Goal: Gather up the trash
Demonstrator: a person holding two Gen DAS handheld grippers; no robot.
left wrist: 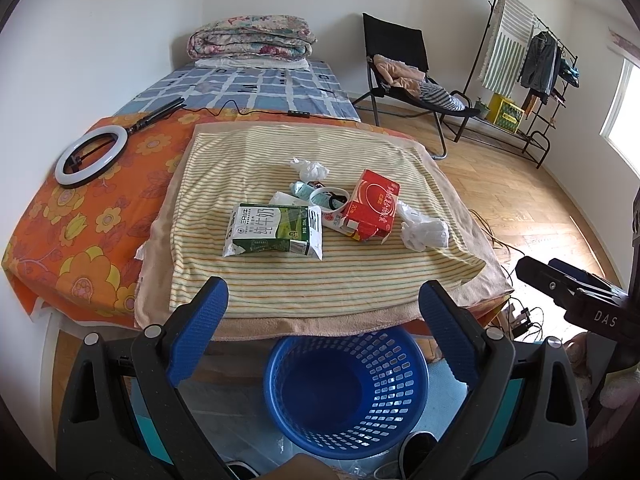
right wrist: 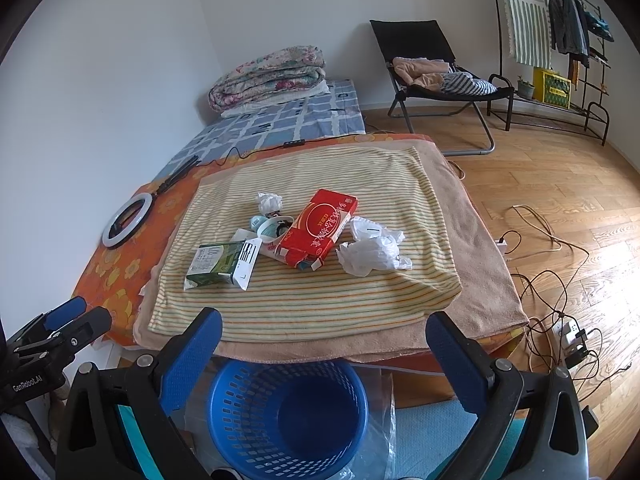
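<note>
Trash lies in a heap on the striped towel [left wrist: 280, 280] [right wrist: 320, 300]: a green milk carton [left wrist: 274, 230] [right wrist: 222, 262], a red box [left wrist: 374, 204] [right wrist: 320, 226], a large crumpled white tissue [left wrist: 424, 230] [right wrist: 372, 252], a small tissue ball [left wrist: 308, 168] [right wrist: 269, 201], and a small bottle with a tape roll [left wrist: 326, 196] [right wrist: 272, 226]. A blue mesh basket [left wrist: 346, 392] [right wrist: 286, 412] stands on the floor below the table's front edge. My left gripper [left wrist: 324, 312] and right gripper [right wrist: 324, 344] both hover open above the basket, short of the trash, holding nothing.
A ring light [left wrist: 90, 156] [right wrist: 128, 220] lies on the orange floral cloth [left wrist: 80, 240] at the left. Behind are a bed with a folded quilt [left wrist: 252, 38], a black chair [right wrist: 436, 76] and a clothes rack [left wrist: 532, 68]. Cables [right wrist: 552, 280] trail on the wooden floor at right.
</note>
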